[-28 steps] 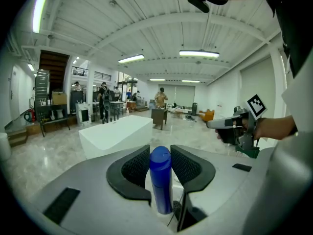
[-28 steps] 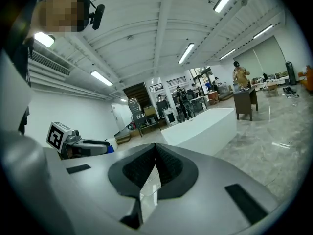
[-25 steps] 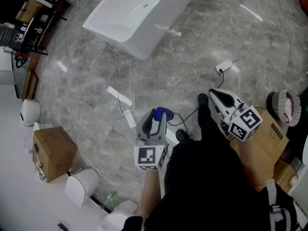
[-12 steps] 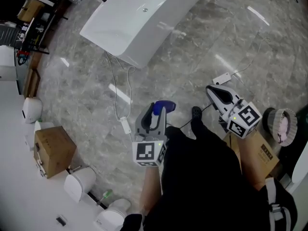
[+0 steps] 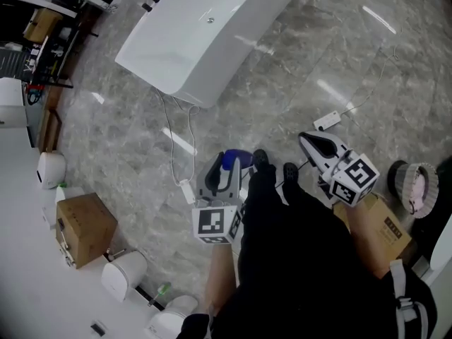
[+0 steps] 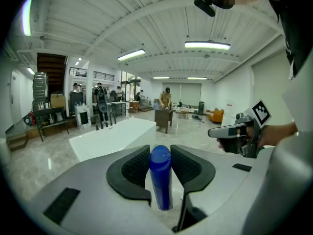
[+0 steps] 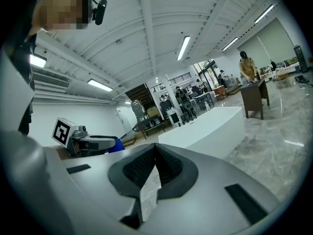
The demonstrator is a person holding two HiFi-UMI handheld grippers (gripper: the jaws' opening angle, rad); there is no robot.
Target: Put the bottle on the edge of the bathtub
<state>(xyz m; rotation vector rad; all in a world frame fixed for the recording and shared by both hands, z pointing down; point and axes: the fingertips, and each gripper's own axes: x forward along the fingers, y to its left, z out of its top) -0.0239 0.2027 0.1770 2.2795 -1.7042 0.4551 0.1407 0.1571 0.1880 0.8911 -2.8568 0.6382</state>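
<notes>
A blue plastic bottle (image 6: 160, 185) is being squeezed by the left gripper (image 6: 161, 156). The right gripper (image 7: 155, 153) is being held clenched, lol.

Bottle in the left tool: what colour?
Blue; the bottle shows best in the left gripper view.

bottle (image 6: 160, 180): between left tongs (image 5: 227, 172) | bathtub (image 5: 205, 34): ahead, on floor (image 5: 282, 83) | right tongs (image 5: 308, 141): right of bottle
</notes>
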